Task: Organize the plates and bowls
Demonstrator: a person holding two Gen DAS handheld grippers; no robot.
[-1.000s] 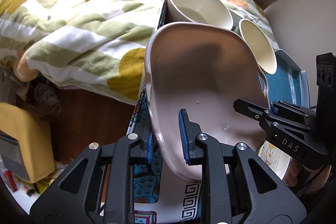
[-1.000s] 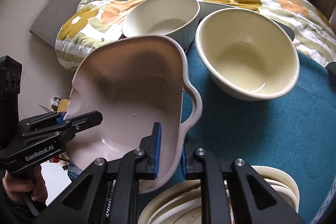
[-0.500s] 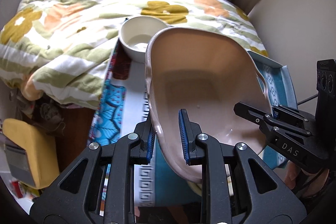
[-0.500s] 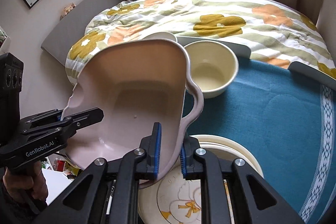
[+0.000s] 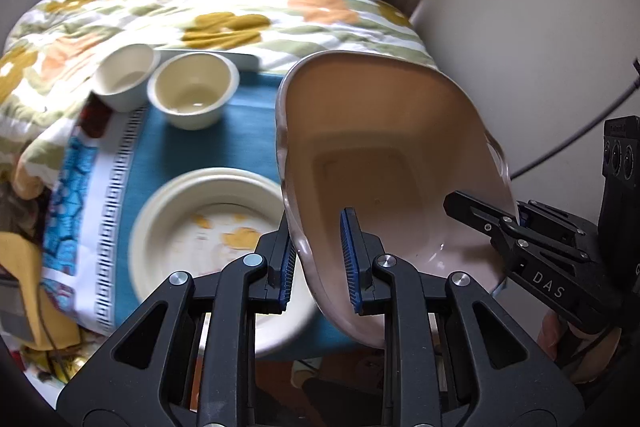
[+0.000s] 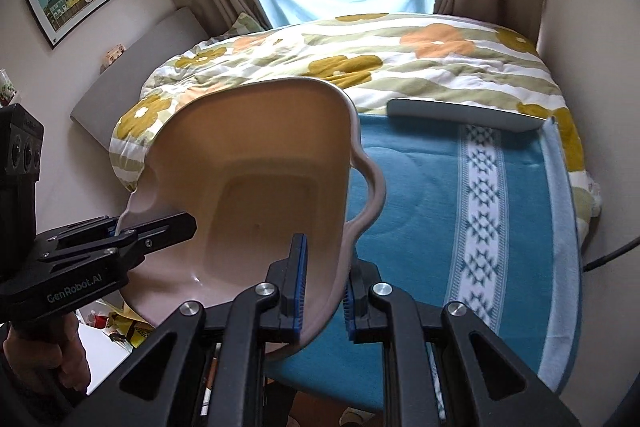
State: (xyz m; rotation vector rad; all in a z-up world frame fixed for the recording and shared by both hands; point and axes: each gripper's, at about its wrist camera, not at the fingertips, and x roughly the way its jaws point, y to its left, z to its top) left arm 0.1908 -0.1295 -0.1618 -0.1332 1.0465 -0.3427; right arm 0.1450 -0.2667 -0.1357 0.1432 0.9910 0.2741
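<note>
A pink baking dish [image 5: 384,163] with handles is held in the air between both grippers, tilted. My left gripper [image 5: 320,259] is shut on its left rim. My right gripper [image 6: 322,285] is shut on its right rim, and it also shows in the left wrist view [image 5: 504,223]. The dish also shows in the right wrist view [image 6: 256,187]. Below on the teal cloth [image 5: 200,143] lie a stack of cream plates [image 5: 208,227] and two cream bowls [image 5: 194,95] [image 5: 124,75] at the far edge.
A flowered duvet [image 5: 240,15] on a bed lies behind the table. A grey tray edge [image 6: 464,115] sits at the table's far side. The teal cloth with a white patterned band [image 6: 484,207] spreads to the right. A wall is at the right.
Both grippers have lifted the pink dish higher and carried it to the right. The bowls and plates now lie lower and to the left in the left wrist view.
</note>
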